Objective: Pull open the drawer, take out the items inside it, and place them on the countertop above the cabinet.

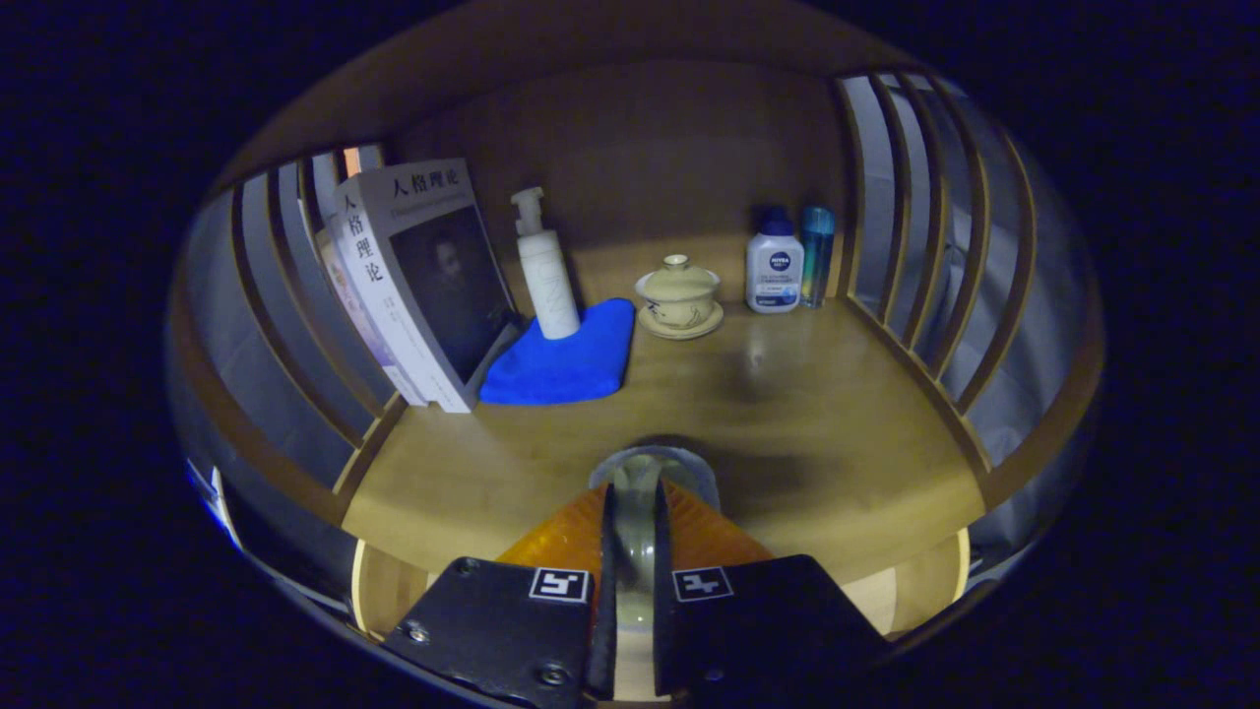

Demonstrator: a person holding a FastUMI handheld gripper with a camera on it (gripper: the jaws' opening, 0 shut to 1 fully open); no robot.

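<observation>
A warm wooden countertop [787, 414] with slatted rails on both sides and a plain wooden back panel lies ahead of the claw [635, 532]. Its two fingers are clenched on a clear, rounded glass item [650, 473], seemingly a small jar or cup, held low over the front part of the top. Judging by that, the drawer has already given up at least this piece, and it is close to being set down; the drawer itself is out of sight, so I cannot tell what remains inside.

Well beyond the fingers and off to the left, several paperback books [418, 286] lean against the rail. Beside them lies a folded blue cloth [566, 359] with a white pump bottle [546, 271] standing on its far end. Straight beyond the fingers sits a cream lidded teacup on a saucer [679, 300]; to the right of it stand a white lotion bottle with a blue cap [774, 266] and a slim blue bottle [816, 251]. The bare wood just ahead looks free for placing.
</observation>
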